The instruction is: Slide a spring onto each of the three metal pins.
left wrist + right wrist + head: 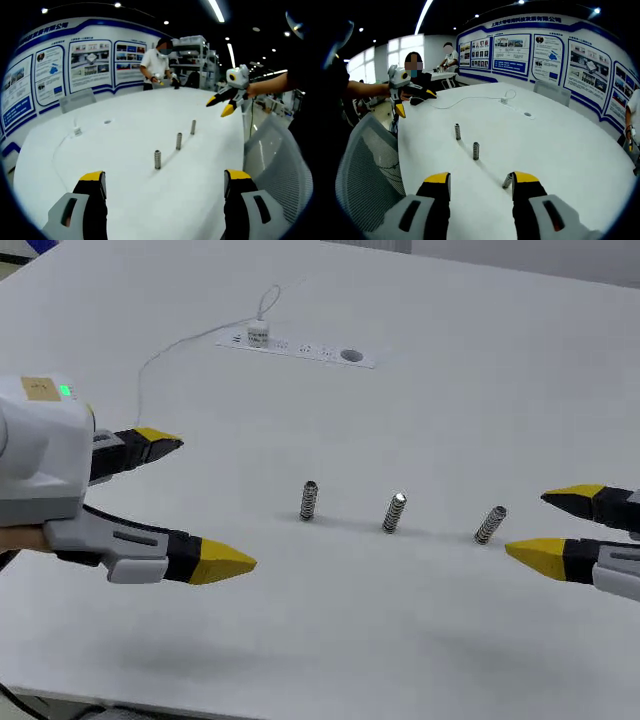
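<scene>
Steel springs stood in a row on the white table (450, 420): left spring (309, 501) and middle spring (394, 514) upright, right spring (490, 525) tilted. Left gripper (205, 502) and right gripper (528, 524) flanked the row, jaws spread wide, gripping nothing; the right gripper sat just beside the tilted spring.

Three springs were counted on one table (480, 390): left spring (309, 500), middle spring (394, 512), right spring (490, 524). One shiny pin top (398, 500) was made out, in the middle spring. Two grippers were tallied, left gripper (215, 502) and right gripper (527, 523), two yellow-tipped jaws each. One power strip (300, 348) and one white plug (259, 335) were logged
</scene>
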The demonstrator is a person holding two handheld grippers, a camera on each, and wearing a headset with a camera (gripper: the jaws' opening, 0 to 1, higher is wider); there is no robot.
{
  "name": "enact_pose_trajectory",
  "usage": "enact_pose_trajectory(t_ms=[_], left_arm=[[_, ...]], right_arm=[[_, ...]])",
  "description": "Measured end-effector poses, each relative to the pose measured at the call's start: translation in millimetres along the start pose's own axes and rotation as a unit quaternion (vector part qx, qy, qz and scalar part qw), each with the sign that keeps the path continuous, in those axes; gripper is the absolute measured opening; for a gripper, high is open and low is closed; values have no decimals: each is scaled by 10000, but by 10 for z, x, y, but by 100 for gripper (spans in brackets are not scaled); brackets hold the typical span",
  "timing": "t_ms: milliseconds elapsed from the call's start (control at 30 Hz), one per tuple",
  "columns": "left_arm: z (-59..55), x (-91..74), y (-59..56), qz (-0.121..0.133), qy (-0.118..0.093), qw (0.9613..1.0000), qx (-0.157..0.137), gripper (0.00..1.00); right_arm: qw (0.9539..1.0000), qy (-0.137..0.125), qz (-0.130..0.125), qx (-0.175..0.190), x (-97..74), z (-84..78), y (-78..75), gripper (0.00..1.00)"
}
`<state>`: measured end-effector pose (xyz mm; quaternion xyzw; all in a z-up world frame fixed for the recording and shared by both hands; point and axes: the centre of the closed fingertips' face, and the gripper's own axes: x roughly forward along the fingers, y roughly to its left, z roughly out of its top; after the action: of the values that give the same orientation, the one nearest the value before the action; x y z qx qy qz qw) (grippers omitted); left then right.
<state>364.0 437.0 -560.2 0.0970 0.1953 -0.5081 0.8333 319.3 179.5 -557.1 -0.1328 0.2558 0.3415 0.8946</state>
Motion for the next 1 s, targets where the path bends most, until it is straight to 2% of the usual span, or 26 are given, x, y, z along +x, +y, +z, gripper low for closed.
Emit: enact_pose_trajectory(t_ms=[100, 233, 400, 600, 767, 867, 1000], left_arm=[[8, 13, -18, -9, 3, 10000, 7, 100], [60, 16, -45, -14, -94, 9999, -45, 100], [6, -11, -87, -118, 83, 9999, 95, 100], [-19, -60, -82, -108, 107, 9998, 100, 100], [47, -100, -68, -90, 64, 9999, 90, 100], [71, -120, -93, -99, 92, 9997, 205, 100], [40, -120, -116, -132, 190, 9994, 266, 100]], right_arm=[[10000, 43, -12, 3, -54, -44, -1, 54], [9998, 173, -30, -54, -91, -123, -3, 60], [9998, 122, -85, 125, -106, -134, 7, 65], [9996, 185, -181, 122, -130, -174, -1, 72], [9995, 216, -216, 88, -155, -194, -38, 76], [9993, 231, -293, 76, -174, -189, -71, 80], [9992, 240, -299, 76, -201, -191, -77, 81]])
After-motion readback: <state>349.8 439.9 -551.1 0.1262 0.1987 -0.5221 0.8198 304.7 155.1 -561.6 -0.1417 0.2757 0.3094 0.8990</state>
